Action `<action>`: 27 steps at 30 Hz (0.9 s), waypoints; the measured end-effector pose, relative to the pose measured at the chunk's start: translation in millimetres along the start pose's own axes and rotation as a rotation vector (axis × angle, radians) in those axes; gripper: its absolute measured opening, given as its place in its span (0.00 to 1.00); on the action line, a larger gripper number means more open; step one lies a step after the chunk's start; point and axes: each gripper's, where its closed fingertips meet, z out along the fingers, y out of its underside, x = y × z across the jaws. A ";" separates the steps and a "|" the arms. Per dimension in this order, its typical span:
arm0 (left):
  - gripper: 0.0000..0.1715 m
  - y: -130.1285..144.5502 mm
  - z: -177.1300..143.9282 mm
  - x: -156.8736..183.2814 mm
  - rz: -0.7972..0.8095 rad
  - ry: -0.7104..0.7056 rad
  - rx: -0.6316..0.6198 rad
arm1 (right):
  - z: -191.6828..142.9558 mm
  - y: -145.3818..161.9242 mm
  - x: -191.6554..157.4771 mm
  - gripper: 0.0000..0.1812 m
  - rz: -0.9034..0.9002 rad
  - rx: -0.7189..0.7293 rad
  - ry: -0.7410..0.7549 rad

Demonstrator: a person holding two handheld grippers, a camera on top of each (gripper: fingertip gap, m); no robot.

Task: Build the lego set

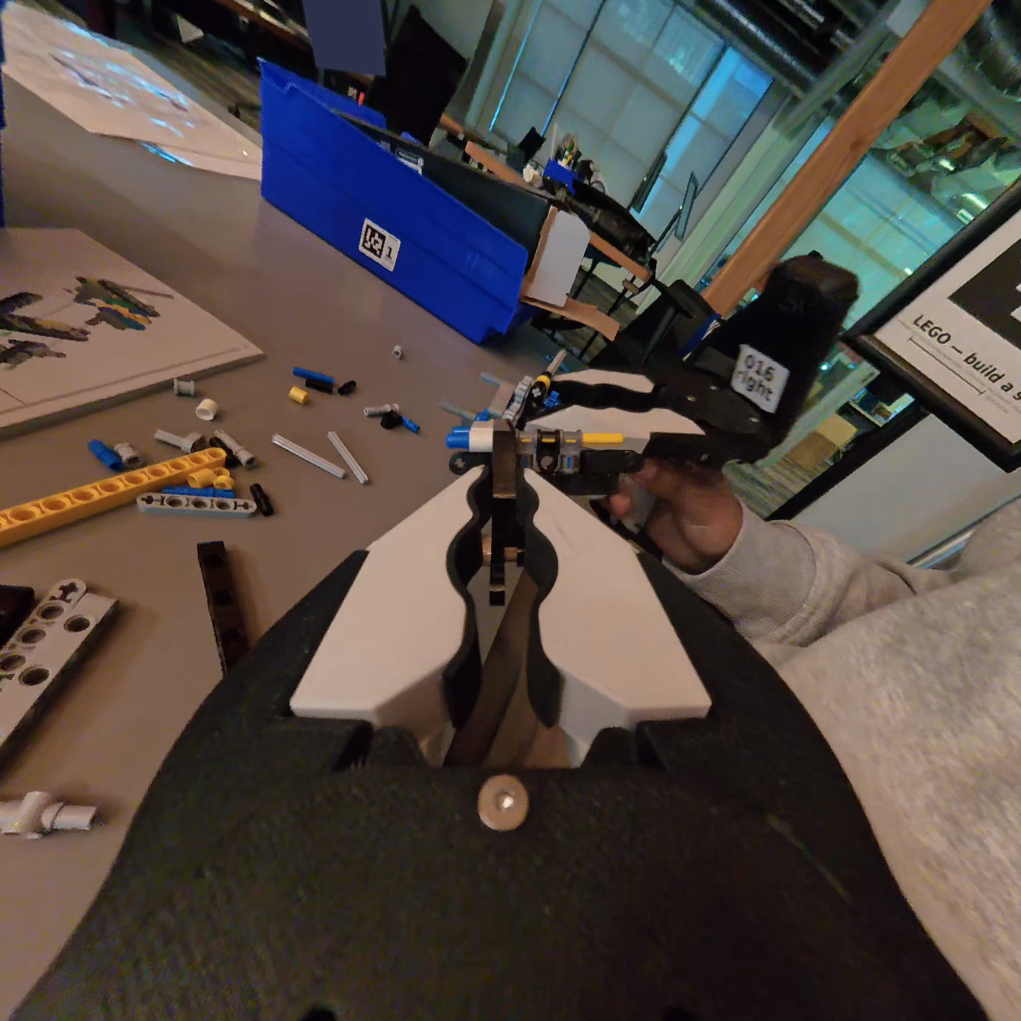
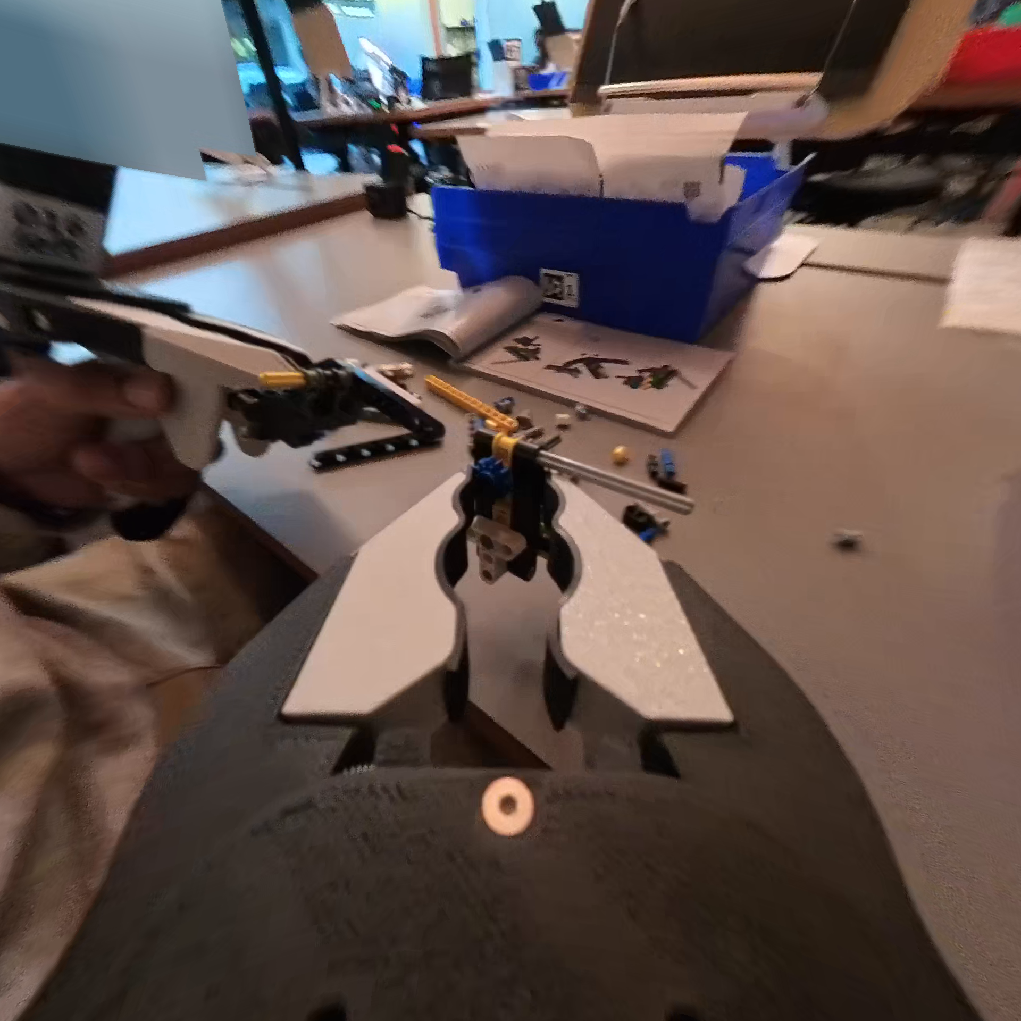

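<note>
Both tongs are clamped: left tongs [image 1: 504,475] pinch a black beam [image 1: 504,497], right tongs [image 2: 508,497] grip the small sub-assembly [image 2: 505,497] above the worktop's near edge, early days judging by loose pieces [image 1: 221,442] strewn mid-worktop [image 1: 276,287].

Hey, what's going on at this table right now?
A person is building a Lego set with two handheld grippers. The left gripper is shut on a black beam assembly; the right gripper is shut on a small sub-assembly with a grey axle. Loose pieces, a yellow beam, an instruction booklet and a blue bin sit on the grey table.
</note>
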 end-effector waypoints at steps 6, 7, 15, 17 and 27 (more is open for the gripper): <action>0.03 0.8 0.5 0.6 0.006 0.013 0.005 | 4.5 6.4 -8.5 0.12 0.255 0.035 -0.195; 0.03 1.8 1.0 0.3 0.006 0.014 0.000 | 6.3 10.8 -10.5 0.12 0.258 0.014 -0.203; 0.03 9.5 4.2 -2.6 0.002 -0.002 -0.036 | 13.9 21.8 -23.3 0.12 0.129 -0.043 -0.199; 0.03 11.2 5.0 -2.4 0.005 -0.006 -0.046 | 13.6 22.1 -23.0 0.12 0.117 -0.044 -0.192; 0.03 15.5 8.7 4.3 0.006 0.014 -0.062 | 14.2 32.5 -10.5 0.18 -0.027 -0.144 -0.008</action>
